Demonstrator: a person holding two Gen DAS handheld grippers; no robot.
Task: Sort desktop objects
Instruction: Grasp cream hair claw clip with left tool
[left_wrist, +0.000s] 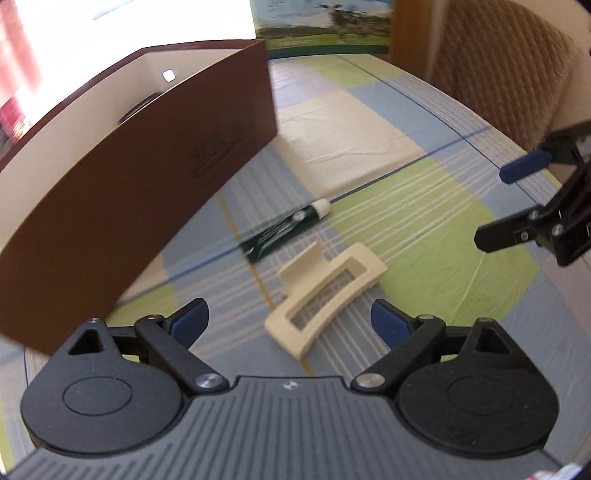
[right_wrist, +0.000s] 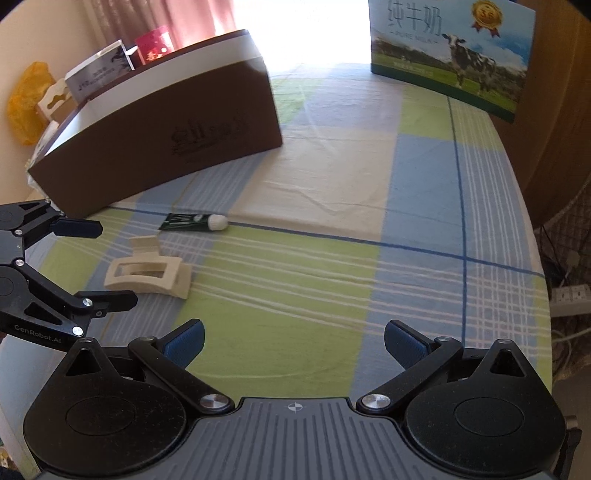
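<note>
Two hand-held grippers hover with jaws spread wide and empty above a desk draped in a blue, green and cream checked cloth. The left gripper, marked "GenRobot.AI" on its arm in the right wrist view, sits low in the frame just short of a cream hair claw clip. A dark green tube with a white cap lies just beyond the clip, near the brown open-topped box at upper left; the box's embossed lettering is too blurred to read. The right gripper hangs over bare cloth at lower centre. A carton reading "PURE MILK", with a cow, stands at the desk's far edge, upper right.
</note>
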